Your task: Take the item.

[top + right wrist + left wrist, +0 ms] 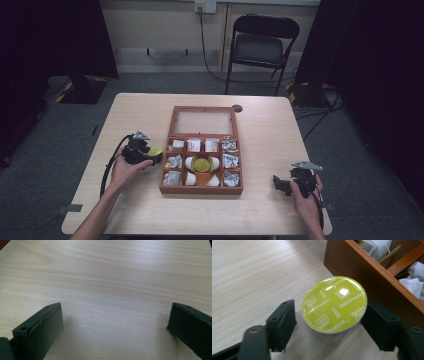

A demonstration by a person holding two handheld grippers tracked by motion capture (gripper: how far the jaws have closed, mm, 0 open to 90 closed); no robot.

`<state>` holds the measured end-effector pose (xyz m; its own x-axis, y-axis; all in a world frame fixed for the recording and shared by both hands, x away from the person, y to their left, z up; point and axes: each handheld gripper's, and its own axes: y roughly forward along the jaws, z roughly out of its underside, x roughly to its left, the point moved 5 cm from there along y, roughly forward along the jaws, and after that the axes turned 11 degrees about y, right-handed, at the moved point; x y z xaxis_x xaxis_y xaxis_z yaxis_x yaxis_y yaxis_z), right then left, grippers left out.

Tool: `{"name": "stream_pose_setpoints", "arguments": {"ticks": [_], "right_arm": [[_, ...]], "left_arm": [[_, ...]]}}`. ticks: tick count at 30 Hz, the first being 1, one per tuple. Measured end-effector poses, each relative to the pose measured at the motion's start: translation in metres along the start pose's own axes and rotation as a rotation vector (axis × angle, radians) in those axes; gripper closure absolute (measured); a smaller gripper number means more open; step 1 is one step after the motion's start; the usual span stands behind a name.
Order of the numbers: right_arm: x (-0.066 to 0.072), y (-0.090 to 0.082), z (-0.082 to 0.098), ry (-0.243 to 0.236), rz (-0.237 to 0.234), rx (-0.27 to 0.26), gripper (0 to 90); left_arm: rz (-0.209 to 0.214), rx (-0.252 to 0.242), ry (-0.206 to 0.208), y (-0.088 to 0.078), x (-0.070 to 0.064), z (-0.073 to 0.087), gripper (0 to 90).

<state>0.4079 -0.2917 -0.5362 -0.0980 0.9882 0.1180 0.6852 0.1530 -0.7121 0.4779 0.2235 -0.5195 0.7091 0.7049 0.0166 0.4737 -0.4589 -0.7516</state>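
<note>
A yellow-lidded cappuccino capsule (334, 304) sits on the table just outside the left wall of a wooden compartment box (362, 267). My left gripper (329, 312) stands around it, open; the left pad (284, 320) is clear of the rim and the right pad lies close beside it. In the high view the capsule (155, 151) and left gripper (151, 154) are next to the box (200, 190). My right gripper (278, 183) rests at the table's front right, open over bare wood (115, 310).
The box holds tea bags (229, 161), white capsules and another yellow capsule (201, 164) in its middle; its glass lid (203, 121) lies open behind it. A black folding chair (260, 45) stands beyond the table's far edge. Dark curtains flank both sides.
</note>
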Motion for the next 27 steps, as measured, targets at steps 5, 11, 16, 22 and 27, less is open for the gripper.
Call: {"name": "stream_pose_setpoints", "arguments": {"ticks": [5, 11, 16, 22, 27], "right_arm": [[0.000, 0.000, 0.000, 0.000, 0.000, 0.000, 0.0], [0.000, 0.000, 0.000, -0.001, 0.000, 0.000, 0.0], [0.000, 0.000, 0.000, -0.001, 0.000, 0.000, 0.0], [0.000, 0.000, 0.000, -0.001, 0.000, 0.000, 0.0], [0.000, 0.000, 0.000, -0.001, -0.001, 0.000, 0.0]], "left_arm": [[-0.012, -0.027, -0.010, -0.001, 0.003, 0.001, 22.4], [-0.016, -0.041, 0.001, -0.005, 0.002, -0.001, 19.1], [-0.006, -0.058, 0.010, -0.009, 0.001, -0.001, 18.0], [-0.010, -0.111, 0.020, -0.019, 0.002, -0.006, 16.8], [-0.012, -0.131, 0.006, -0.027, 0.002, -0.008, 16.9]]}}
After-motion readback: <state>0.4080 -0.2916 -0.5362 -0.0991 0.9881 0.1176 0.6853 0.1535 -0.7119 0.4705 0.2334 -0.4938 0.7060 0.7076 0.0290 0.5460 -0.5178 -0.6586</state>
